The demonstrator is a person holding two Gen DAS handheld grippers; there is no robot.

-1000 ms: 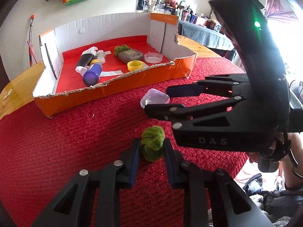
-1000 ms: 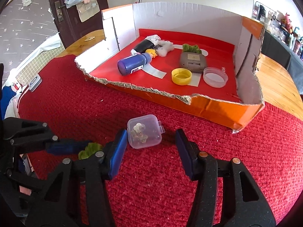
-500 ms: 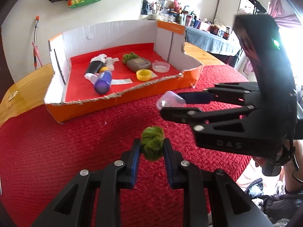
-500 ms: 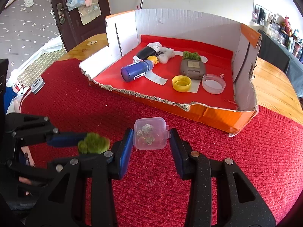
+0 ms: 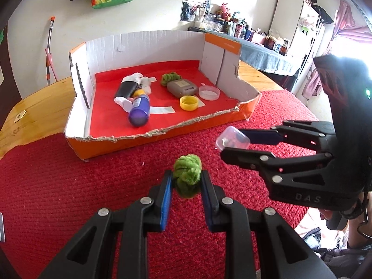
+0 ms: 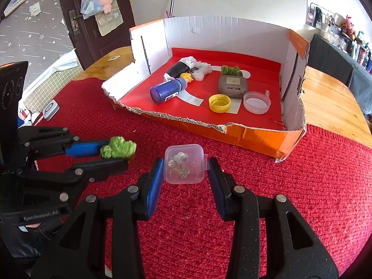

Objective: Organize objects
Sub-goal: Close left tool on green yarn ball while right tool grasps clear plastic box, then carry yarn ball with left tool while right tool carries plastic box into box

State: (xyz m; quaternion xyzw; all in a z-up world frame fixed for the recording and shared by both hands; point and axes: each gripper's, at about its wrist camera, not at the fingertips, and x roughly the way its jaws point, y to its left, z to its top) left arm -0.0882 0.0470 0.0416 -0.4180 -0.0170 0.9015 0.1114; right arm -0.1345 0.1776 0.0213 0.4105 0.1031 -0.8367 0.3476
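Both grippers are carrying loads toward the far cardboard box (image 5: 246, 114): left gripper (image 5: 186, 183) clamping the green pompom (image 5: 187, 176), right gripper (image 6: 184, 174) pinching the clear case (image 6: 184, 164) (next, likely, clearing the torn near wall).

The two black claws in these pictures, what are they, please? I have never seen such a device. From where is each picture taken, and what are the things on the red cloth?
They are hand-held grippers, each with two fingers; a person holds one in each hand. A camera sits on each and looks forward along its fingers, so each picture shows its own fingers at the bottom and the other gripper at the side.

In the left camera's picture, the left gripper is shut on a green fuzzy ball. In the right camera's picture, the right gripper is shut on a small clear plastic box with small bits inside.

Ahead, on the red cloth, stands an open cardboard box. In it lie a blue bottle, a yellow cap, a clear lid, a grey device, another green fuzzy piece and a small toy.
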